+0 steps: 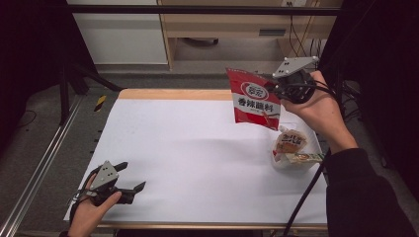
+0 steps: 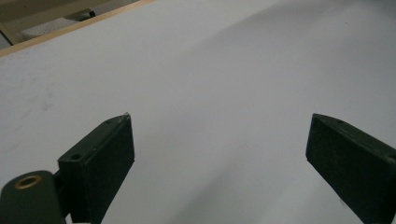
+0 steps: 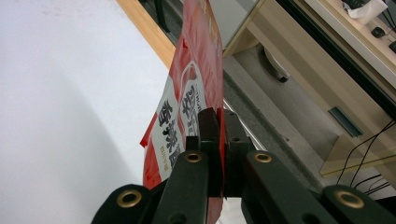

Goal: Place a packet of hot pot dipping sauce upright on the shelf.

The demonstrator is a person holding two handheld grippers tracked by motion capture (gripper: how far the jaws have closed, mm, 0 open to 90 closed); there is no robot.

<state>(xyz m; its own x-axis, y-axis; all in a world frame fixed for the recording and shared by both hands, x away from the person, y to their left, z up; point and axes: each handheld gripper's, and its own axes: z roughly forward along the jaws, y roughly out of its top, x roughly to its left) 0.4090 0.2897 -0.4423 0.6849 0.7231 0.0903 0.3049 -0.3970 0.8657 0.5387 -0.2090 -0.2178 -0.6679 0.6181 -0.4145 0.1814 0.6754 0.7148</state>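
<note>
A red snack packet point(image 1: 253, 99) with a white label hangs in the air above the table's far right part. My right gripper point(image 1: 274, 89) is shut on the packet's right edge, held by a hand. In the right gripper view the two black jaws pinch the red packet point(image 3: 187, 98) between them, my right gripper point(image 3: 217, 121) pointing toward the table's far edge. My left gripper point(image 1: 131, 177) rests low at the near left of the white table point(image 1: 183, 158), open with nothing between its fingers. In the left gripper view my left gripper point(image 2: 219, 140) frames bare white tabletop point(image 2: 210, 70).
A white container point(image 1: 295, 160) with several wrapped snacks point(image 1: 290, 141) stands at the table's right side, below the hanging packet. A wooden strip point(image 1: 173, 94) runs along the far edge. A black cable point(image 1: 306, 192) trails from the right gripper past the container.
</note>
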